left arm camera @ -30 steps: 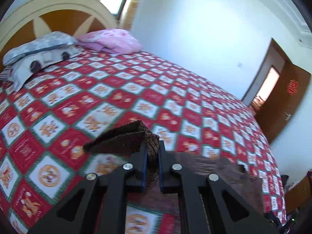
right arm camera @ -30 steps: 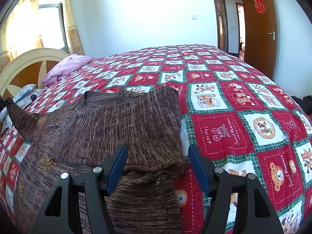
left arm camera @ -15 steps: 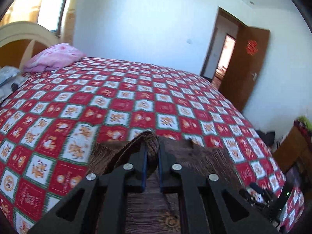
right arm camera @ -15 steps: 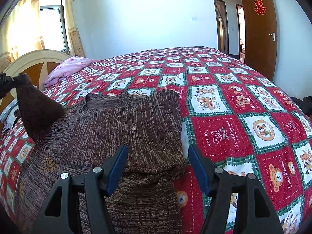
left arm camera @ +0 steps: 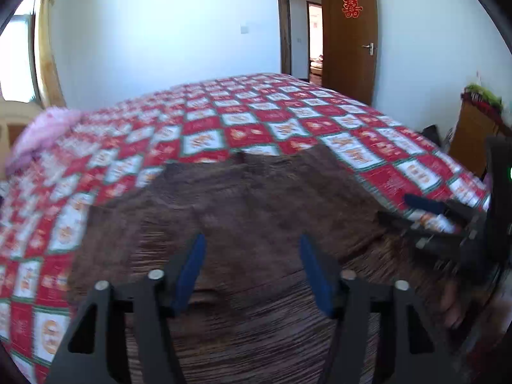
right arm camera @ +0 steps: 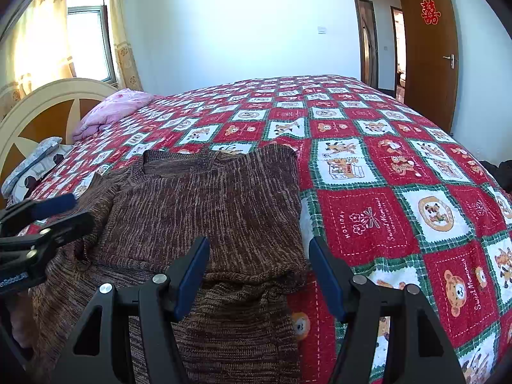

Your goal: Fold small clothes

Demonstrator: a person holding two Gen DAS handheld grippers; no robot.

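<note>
A brown knitted sweater [right arm camera: 208,211] lies flat on the bed, both sleeves folded in over its body, the neck at the far end. In the left wrist view the sweater [left arm camera: 256,198] is blurred below my left gripper [left arm camera: 252,243]. Its jaws are opening, with nothing between the blue pads. The right wrist view shows the left gripper [right arm camera: 67,212] at the sweater's left edge. My right gripper [right arm camera: 259,246] hovers open over the sweater's near right part and grips nothing. It also shows as the right gripper [left arm camera: 403,209] at the right of the left wrist view.
A red, white and green checked bedcover [right arm camera: 368,217] covers the whole bed. A pink pillow [right arm camera: 118,108] and a grey patterned pillow [right arm camera: 35,160] lie by the cream headboard [right arm camera: 48,102] at the far left. A brown door [right arm camera: 428,48] stands open at the back right.
My left gripper carried the sleeve across the sweater, then let it go and opened. The sleeve now lies on the sweater's body. The right gripper has not moved.
</note>
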